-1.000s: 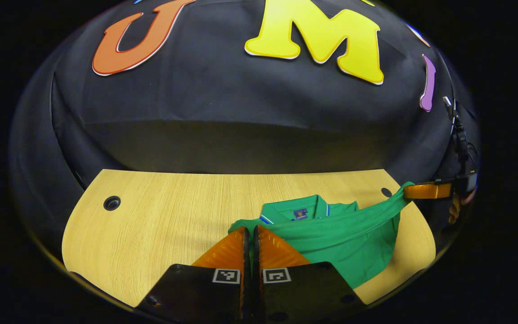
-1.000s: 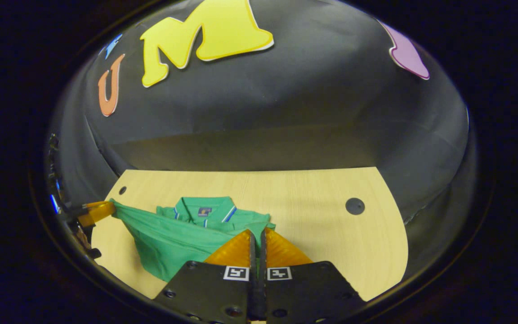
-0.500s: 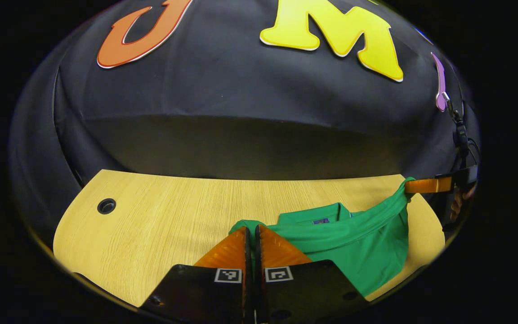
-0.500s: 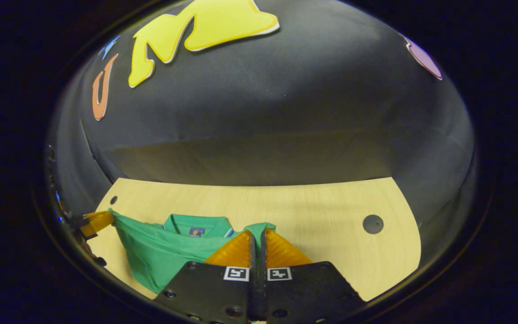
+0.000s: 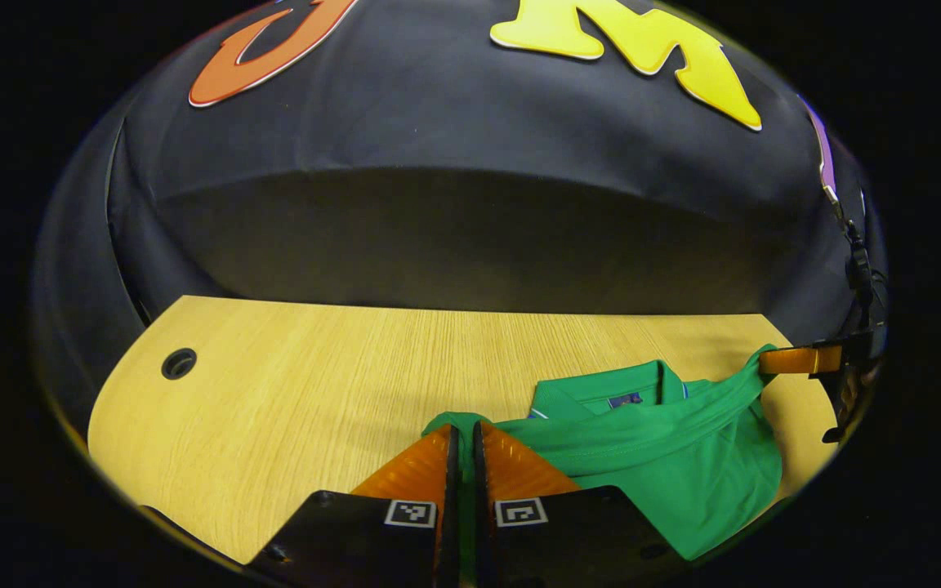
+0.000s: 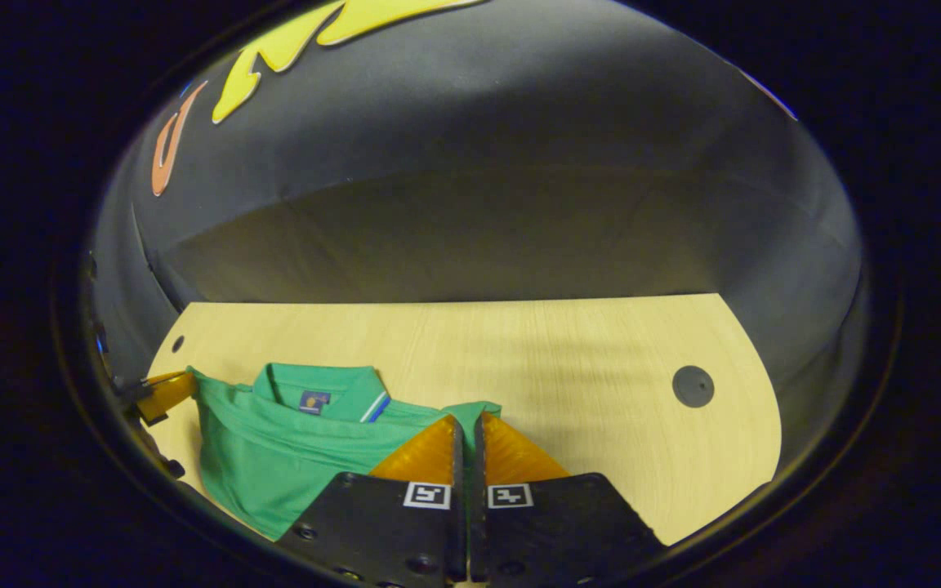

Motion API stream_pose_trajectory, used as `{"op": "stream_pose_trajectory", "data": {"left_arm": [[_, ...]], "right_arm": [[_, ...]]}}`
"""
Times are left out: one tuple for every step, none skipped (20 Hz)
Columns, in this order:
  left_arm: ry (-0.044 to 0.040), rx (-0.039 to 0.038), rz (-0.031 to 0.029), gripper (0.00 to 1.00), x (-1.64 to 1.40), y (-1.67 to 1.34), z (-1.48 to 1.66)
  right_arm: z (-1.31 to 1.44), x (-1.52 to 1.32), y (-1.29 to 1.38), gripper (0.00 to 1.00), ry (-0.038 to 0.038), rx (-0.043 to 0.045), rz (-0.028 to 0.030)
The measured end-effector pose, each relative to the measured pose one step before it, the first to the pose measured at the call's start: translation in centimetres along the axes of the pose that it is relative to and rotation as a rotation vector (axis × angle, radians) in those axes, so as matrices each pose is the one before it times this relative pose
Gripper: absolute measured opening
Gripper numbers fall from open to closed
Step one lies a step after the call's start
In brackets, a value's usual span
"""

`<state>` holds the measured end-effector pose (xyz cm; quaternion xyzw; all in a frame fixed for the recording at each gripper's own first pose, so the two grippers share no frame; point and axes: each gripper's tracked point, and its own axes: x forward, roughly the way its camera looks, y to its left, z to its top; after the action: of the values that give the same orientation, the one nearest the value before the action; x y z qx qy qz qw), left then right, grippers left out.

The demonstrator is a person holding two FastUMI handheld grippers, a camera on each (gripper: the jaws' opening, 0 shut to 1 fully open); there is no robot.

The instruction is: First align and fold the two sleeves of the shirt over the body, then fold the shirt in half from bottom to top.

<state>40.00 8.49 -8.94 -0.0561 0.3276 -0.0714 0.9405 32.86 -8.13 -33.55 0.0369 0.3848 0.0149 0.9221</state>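
A green polo shirt [image 5: 683, 465] lies on the wooden table [image 5: 315, 392], with its collar [image 5: 609, 392] at the far side. My left gripper [image 5: 462, 430] is shut on one corner of the lifted bottom hem. In the left gripper view my right gripper [image 5: 797, 360] pinches the other hem corner at the far right. The hem stretches between them, just short of the collar. In the right gripper view the shirt [image 6: 274, 457] sits low left. There my right gripper [image 6: 468, 422] is shut on the cloth, and the left gripper [image 6: 164, 393] holds the far corner beside the collar [image 6: 319, 390].
The table has a round cable hole at its left end [image 5: 179, 363] and a covered one at its right end [image 6: 693, 386]. Bare wood [image 6: 585, 367] runs behind and beside the shirt up to the black cloth wall.
Both grippers have carried the hem forward toward the collar and down closer to the table. The lifted cloth hangs less and covers more of the shirt's body.
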Motion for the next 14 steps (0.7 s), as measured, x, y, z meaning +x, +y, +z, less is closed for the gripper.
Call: {"op": "stream_pose_trajectory", "data": {"left_arm": [[0.00595, -0.00552, 0.0016, 0.16, 0.133, 0.043, -0.201], [0.00367, -0.00684, -0.00095, 0.18, 0.13, -0.065, -0.189], [0.00726, -0.00425, -0.00052, 0.22, -0.104, -0.153, -0.155], [0.01053, -0.00146, -0.00363, 0.28, -0.304, -0.193, -0.217], [0.00683, 0.00268, 0.00192, 0.52, -0.336, -0.089, -0.027], [-0.00357, 0.00115, 0.01834, 0.76, -0.427, 0.038, 0.403], [-0.0161, 0.0027, 0.01344, 1.0, -0.547, 0.152, 0.574], [-0.01866, -0.00052, 0.00393, 1.0, -0.57, -0.068, 0.734], [-0.0193, 0.00159, 0.00238, 1.0, -0.608, -0.08, 0.714], [-0.01979, 0.00869, 0.00539, 1.0, -0.797, -0.105, 0.812], [-0.02209, 0.01154, 0.00885, 1.0, -0.905, -0.069, 1.006], [-0.02876, 0.00568, 0.0065, 1.0, -1.031, -0.189, 1.19], [-0.03014, -0.00012, 0.00313, 1.0, -1.193, -0.365, 1.262], [-0.03012, -0.00137, 0.00143, 1.0, -1.226, -0.532, 1.347]], "right_arm": [[-0.586, 0.293, 0.015, 0.02, 0.0093, -0.00451, -0.00098], [-0.452, -0.161, -0.036, 0.02, 0.01522, -0.00684, -0.00719], [-0.333, 0.169, -0.189, 0.08, 0.00338, -0.01029, -0.00982], [-0.477, 0.046, -0.208, 0.1, -0.00295, -0.00645, -0.0104], [-0.023, -0.527, 0.089, 0.16, -0.00598, 0.00191, -0.00121], [-0.168, -0.281, -0.001, 0.29, -0.00712, 0.00193, -0.00091], [-0.052, -0.717, 0.051, 0.42, -0.00743, 0.00168, -0.00212], [0.147, -0.65, -0.076, 0.55, -0.01298, -0.00019, -0.00351], [0.208, -0.782, -0.125, 0.68, -0.0172, -0.00024, -0.01287], [0.464, -1.202, -0.151, 0.82, -0.02474, -0.00568, -0.01025], [0.722, -1.401, -0.003, 0.95, -0.0316, -0.00813, -0.00943], [0.928, -1.684, 0.036, 0.99, -0.03808, -0.00371, -0.00954], [1.096, -1.773, 0.054, 0.97, -0.04599, 0.00389, -0.00577], [1.241, -1.997, 0.345, 0.99, -0.04179, 0.00426, 0.00424]]}}
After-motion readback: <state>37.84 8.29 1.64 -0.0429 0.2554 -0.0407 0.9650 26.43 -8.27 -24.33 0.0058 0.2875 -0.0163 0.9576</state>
